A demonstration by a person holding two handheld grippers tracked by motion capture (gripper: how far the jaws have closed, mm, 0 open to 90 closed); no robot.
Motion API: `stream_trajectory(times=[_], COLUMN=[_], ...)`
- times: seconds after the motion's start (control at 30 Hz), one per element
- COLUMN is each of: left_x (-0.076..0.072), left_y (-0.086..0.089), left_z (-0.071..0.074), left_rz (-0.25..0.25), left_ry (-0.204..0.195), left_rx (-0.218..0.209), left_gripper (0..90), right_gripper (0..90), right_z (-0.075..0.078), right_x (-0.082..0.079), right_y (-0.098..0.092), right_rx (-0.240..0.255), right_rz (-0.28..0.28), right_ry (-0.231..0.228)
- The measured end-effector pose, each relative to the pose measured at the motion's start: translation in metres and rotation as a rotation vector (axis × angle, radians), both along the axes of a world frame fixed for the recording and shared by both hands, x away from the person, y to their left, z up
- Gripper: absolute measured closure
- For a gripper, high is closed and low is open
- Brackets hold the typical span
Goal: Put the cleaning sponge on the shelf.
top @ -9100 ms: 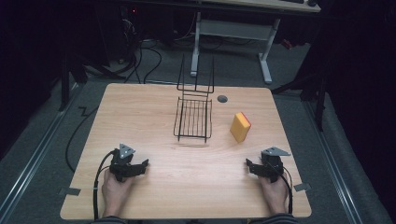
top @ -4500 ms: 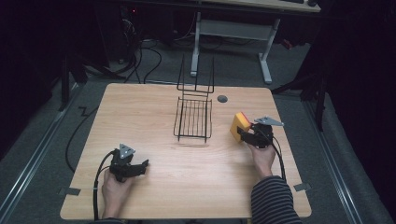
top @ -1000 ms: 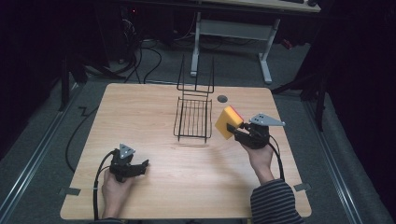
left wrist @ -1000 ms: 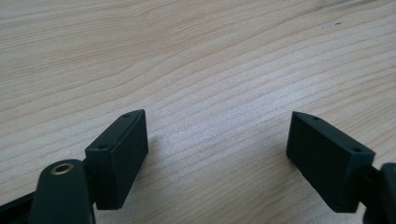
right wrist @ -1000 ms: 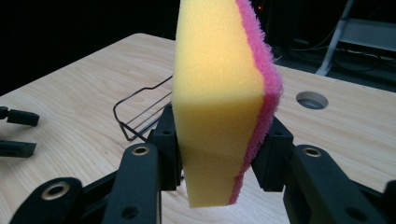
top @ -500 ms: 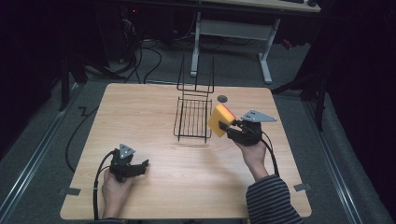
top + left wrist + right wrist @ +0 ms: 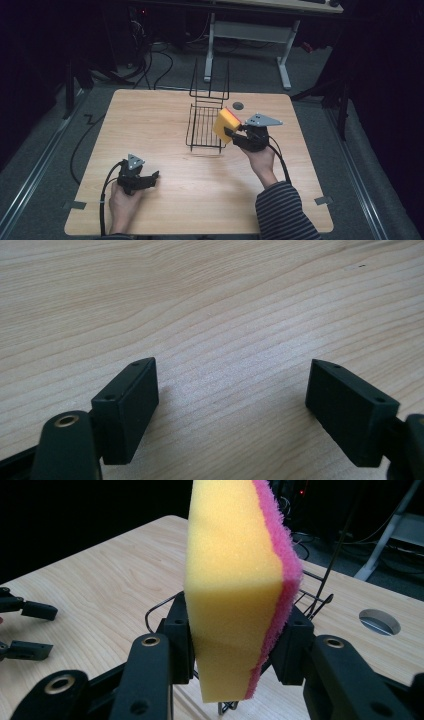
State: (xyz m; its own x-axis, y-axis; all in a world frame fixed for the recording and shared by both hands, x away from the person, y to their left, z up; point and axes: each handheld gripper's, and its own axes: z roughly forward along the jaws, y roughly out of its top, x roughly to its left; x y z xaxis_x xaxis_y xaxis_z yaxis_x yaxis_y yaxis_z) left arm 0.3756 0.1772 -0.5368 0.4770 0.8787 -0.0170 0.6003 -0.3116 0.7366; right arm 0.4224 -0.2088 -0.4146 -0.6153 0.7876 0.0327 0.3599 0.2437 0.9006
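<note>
The wire rack (image 7: 206, 125) stands on the table (image 7: 150, 125) toward its far edge. Just right of the rack, the sponge (image 7: 225, 125) hangs above its right rim. Right of the sponge sits the right gripper (image 7: 231, 134). Well apart, near-left of the rack, the left gripper (image 7: 151, 177) rests on the table.

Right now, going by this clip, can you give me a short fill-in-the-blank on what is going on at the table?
1. The right gripper is shut on a yellow and pink ____.
2. The wire rack on the table is coloured ____.
3. The left gripper has its jaws ____, with nothing between them.

Missing words: sponge; black; open
</note>
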Motion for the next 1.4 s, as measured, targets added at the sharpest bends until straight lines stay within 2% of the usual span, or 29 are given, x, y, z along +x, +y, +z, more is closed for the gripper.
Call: stream_trajectory(times=[0.3, 0.43, 0.8, 0.93, 1.4], left_x=[0.0, 0.0, 0.0, 0.0, 0.0], left_y=[0.0, 0.0, 0.0, 0.0, 0.0], left_z=[0.0, 0.0, 0.0, 0.0, 0.0], left_rz=[0.0, 0.0, 0.001, 0.001, 0.001], left_ry=[0.0, 0.0, -0.002, -0.002, -0.002], left_rx=[0.001, 0.0, -0.001, -0.001, -0.001], left_gripper=[21.7, 21.7, 21.7, 21.7, 21.7], right_gripper=[60.5, 60.4, 60.3, 59.9, 60.6], right_z=[-0.01, -0.017, -0.035, -0.04, -0.043], right_x=[0.015, 0.023, 0.036, 0.039, 0.047], right_y=[0.018, 0.027, 0.049, 0.052, 0.052], right_rx=[-0.033, -0.026, -0.095, -0.114, -0.104], right_rz=[0.003, 0.004, 0.01, 0.008, -0.007], right_ry=[0.013, 0.042, 0.078, 0.084, 0.087])
